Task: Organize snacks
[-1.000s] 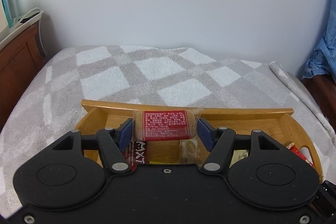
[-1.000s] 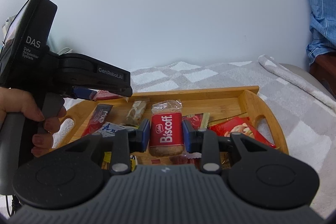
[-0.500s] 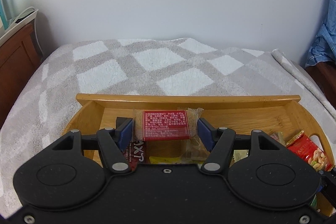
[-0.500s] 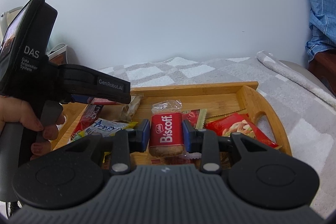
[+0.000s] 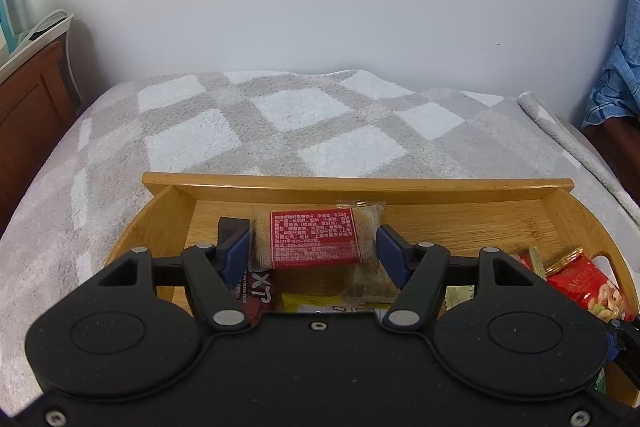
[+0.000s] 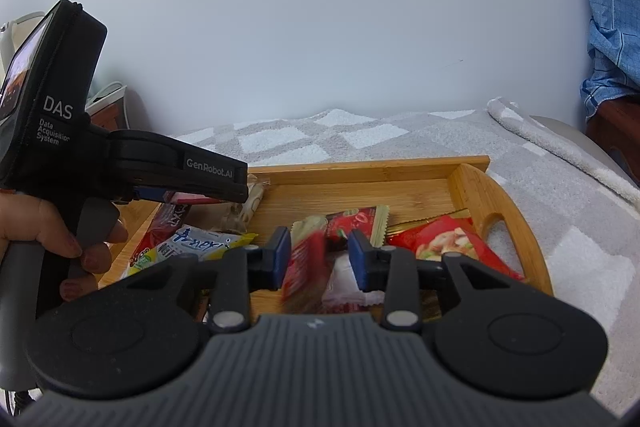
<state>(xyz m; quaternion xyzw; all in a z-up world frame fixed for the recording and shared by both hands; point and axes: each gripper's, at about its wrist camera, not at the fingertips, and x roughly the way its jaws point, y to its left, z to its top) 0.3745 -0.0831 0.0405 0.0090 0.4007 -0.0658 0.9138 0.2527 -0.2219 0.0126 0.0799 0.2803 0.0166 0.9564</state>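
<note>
My left gripper (image 5: pixel 313 247) is shut on a red-labelled biscuit packet (image 5: pixel 314 237) and holds it above the left part of the bamboo tray (image 5: pixel 360 185). My right gripper (image 6: pixel 319 257) has opened its jaws; the red Biscoff packet (image 6: pixel 306 267) is blurred and tilted between them, dropping out over the tray (image 6: pixel 400 167). The left gripper's body (image 6: pixel 132 167) shows in the right wrist view, held by a hand at the tray's left end.
The tray holds several snacks: a red nut bag (image 6: pixel 444 243), a red and cream wafer packet (image 6: pixel 360 221), a yellow and white packet (image 6: pixel 192 243), a dark red bar (image 5: pixel 256 287). It sits on a grey checked blanket (image 5: pixel 280 123). Wooden furniture (image 5: pixel 28 95) stands left.
My right gripper opened and the Biscoff packet slipped loose and tilted. Both grippers moved forward and lower over the tray. The left gripper kept its hold.
</note>
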